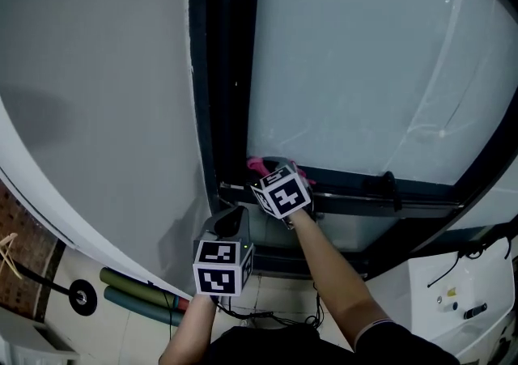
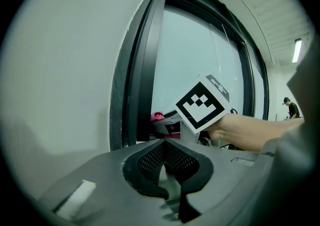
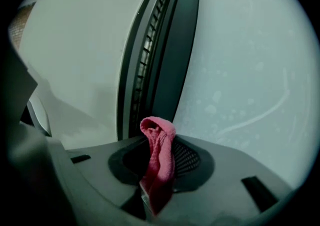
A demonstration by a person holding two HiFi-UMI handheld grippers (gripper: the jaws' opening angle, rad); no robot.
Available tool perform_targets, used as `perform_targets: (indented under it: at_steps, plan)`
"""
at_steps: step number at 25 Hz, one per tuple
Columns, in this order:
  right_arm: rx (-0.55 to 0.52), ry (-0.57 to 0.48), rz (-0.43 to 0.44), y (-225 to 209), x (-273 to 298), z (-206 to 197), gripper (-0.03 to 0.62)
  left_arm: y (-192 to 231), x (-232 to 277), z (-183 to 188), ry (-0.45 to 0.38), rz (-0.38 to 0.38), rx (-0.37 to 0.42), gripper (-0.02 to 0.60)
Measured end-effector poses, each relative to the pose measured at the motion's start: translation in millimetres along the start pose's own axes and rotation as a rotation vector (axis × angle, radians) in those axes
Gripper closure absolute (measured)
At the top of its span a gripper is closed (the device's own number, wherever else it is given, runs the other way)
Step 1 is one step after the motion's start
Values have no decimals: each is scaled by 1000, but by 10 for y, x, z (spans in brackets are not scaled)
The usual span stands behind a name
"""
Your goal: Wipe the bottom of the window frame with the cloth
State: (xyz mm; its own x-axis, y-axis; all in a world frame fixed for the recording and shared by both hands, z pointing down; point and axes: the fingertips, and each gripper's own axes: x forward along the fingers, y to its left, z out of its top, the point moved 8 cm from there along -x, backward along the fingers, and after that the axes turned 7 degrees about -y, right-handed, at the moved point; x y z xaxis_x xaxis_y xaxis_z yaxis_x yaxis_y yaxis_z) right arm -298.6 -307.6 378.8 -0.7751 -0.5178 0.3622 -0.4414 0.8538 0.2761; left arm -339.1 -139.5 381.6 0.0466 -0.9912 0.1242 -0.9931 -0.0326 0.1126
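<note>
A pink cloth (image 3: 158, 162) is pinched between the jaws of my right gripper (image 3: 159, 160), its folded top sticking up past them. In the head view the right gripper (image 1: 271, 171) holds the pink cloth (image 1: 259, 165) at the left end of the black window frame's bottom rail (image 1: 356, 193), by the vertical post (image 1: 227, 72). My left gripper (image 1: 229, 222) hangs lower and nearer, below the rail, jaws closed on nothing. The left gripper view shows my left gripper (image 2: 165, 162) pointing at the right gripper's marker cube (image 2: 202, 103) and a bit of cloth (image 2: 158, 116).
Frosted glass (image 1: 372, 56) fills the frame; a grey wall (image 1: 97, 96) lies left of the post. A black handle (image 1: 390, 187) sits on the rail to the right. Green rolled tubes (image 1: 137, 294) lie on the floor, with a white appliance (image 1: 457, 299) at the lower right.
</note>
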Motion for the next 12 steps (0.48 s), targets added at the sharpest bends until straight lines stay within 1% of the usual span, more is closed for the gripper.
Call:
perform_targets:
  at_steps: [3, 5, 12]
  plan:
    - [33, -20, 16, 34, -84, -21, 490, -65, 30, 2, 2, -19, 3, 574]
    - [52, -30, -1, -5, -152, -57, 490, -121, 44, 18, -1, -32, 8, 574]
    - [127, -34, -181, -424, -583, -384, 490, -309, 93, -16, 14, -84, 24, 574]
